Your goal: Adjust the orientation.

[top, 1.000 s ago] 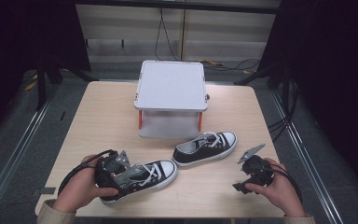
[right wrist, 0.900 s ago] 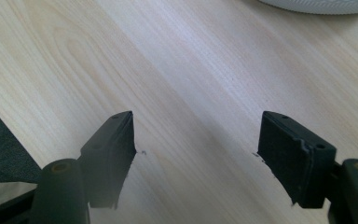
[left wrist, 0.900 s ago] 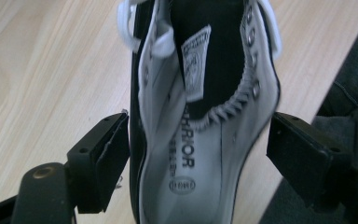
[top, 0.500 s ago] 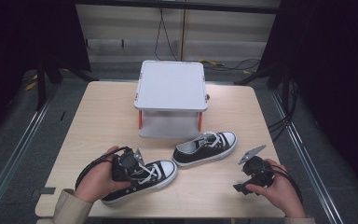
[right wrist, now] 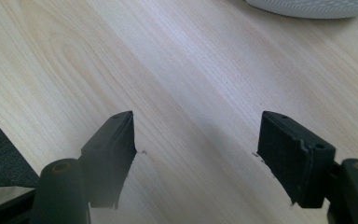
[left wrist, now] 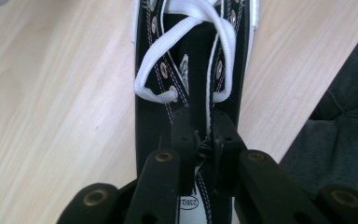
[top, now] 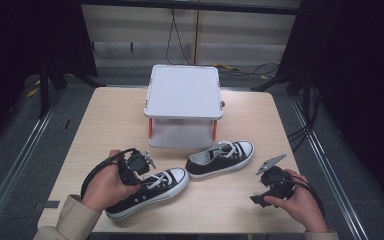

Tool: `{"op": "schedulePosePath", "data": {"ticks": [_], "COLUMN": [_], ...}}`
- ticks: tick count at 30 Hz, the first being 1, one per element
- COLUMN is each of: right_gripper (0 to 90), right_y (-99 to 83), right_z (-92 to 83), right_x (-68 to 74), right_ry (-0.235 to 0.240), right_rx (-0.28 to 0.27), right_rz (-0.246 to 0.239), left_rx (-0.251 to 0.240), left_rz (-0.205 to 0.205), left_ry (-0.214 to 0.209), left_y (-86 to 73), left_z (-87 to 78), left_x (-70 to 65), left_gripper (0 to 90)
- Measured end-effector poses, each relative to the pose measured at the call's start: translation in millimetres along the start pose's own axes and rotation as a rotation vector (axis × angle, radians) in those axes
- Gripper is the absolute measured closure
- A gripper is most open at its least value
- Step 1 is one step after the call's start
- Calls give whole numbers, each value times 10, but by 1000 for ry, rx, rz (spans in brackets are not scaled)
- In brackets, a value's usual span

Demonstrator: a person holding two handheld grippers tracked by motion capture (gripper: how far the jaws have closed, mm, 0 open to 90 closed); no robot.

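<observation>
Spanning the scene, the pale wooden counter [top: 110,125] carries a white box [top: 184,92] with orange legs at its far middle. Just in front of the box lies a black shoe [top: 221,159] with a white sole. Nearer the person, to the left, lies the second black shoe [top: 147,192], its toe close to the first shoe's heel. The left claw [left wrist: 200,140] sits over this nearer shoe; its jaws have just been closing and now pinch a white lace [left wrist: 214,79]. The right claw [right wrist: 196,140] hovers above bare wood, spread wide, gripping nothing.
</observation>
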State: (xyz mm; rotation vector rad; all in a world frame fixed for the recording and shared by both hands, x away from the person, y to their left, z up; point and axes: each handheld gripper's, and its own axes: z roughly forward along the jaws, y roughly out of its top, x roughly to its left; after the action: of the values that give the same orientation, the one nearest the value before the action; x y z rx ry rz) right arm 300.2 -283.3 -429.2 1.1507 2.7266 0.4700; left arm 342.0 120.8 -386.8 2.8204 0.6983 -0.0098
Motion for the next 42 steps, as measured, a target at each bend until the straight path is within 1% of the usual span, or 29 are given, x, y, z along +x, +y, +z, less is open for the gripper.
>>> {"op": "schedulePosePath", "data": {"ticks": [1,3,4,5,6,7,8,10,11,12,14,16,20,21,22,23,26,29,31,32,33,34,35,36,37,38,39,40,42], "right_gripper": [273,274,274,274,274,274,274,274,274,274,274,274,274,274,274,274,273,273,273,273,273,273,273,273,273,273,273,274,274], "right_y": [1,3,4,5,8,10,11,12,13,13,11,10,13,12,10,8,2,3,7,12,14,17,19,21,23,25,26,26,30], "right_z": [-3,-11,-15,-15,-13,-10,-8,-3,-2,-2,-4,-5,3,5,6,7,11,4,1,4,9,16,21,25,25,27,27,30,43], "right_x": [1,6,8,12,15,19,26,37,36,36,36,40,49,52,53,51,53,59,62,64,65,68,73,73,74,72,71,69,72], "right_ry": [-1,-1,-2,-1,-2,-3,-2,2,1,2,0,-1,3,4,5,5,6,6,6,5,8,8,9,11,11,11,11,9,10], "right_rx": [0,-2,-3,-3,-2,-1,3,5,5,5,6,5,9,10,10,11,16,13,12,13,14,18,19,20,21,18,18,18,23], "right_rz": [-2,-7,-10,-10,-10,-14,-17,-19,-24,-24,-23,-25,-30,-33,-34,-33,-29,-36,-36,-35,-38,-40,-40,-43,-42,-42,-42,-43,-43], "left_rx": [12,-3,6,-3,-8,6,18,31,25,10,-4,-9,-11,-15,-18,-17,8,-12,-11,-21,-28,-18,-11,-17,-22,-9,-4,5,29], "left_rz": [-6,-20,-23,-23,-21,-31,-25,13,24,57,27,29,8,0,7,15,0,-11,-15,-8,-3,-3,16,21,8,17,26,12,27], "left_ry": [-14,-30,-21,-1,-7,-32,-32,-46,-32,0,24,40,56,70,93,107,140,98,97,64,39,38,32,8,-60,-61,-60,-75,-73], "left_y": [10,16,21,20,9,3,-5,-35,-41,-50,-60,-64,-73,-80,-86,-95,-124,-179,-186,-190,-189,-187,-179,-171,-160,-146,-131,-119,-89], "left_z": [-14,-51,-66,-69,-56,-32,5,101,136,156,167,164,93,53,17,-11,-12,14,42,137,201,252,303,343,382,382,380,384,396], "left_x": [3,-1,5,11,15,10,-10,-54,-68,-69,-52,-48,-63,-80,-92,-90,-50,-14,-3,46,85,102,112,116,113,109,107,104,90], "left_gripper": [841,857,857,856,855,851,843,771,719,669,572,482,442,428,417,397,283,243,213,198,208,235,250,286,387,516,529,575,669]}}
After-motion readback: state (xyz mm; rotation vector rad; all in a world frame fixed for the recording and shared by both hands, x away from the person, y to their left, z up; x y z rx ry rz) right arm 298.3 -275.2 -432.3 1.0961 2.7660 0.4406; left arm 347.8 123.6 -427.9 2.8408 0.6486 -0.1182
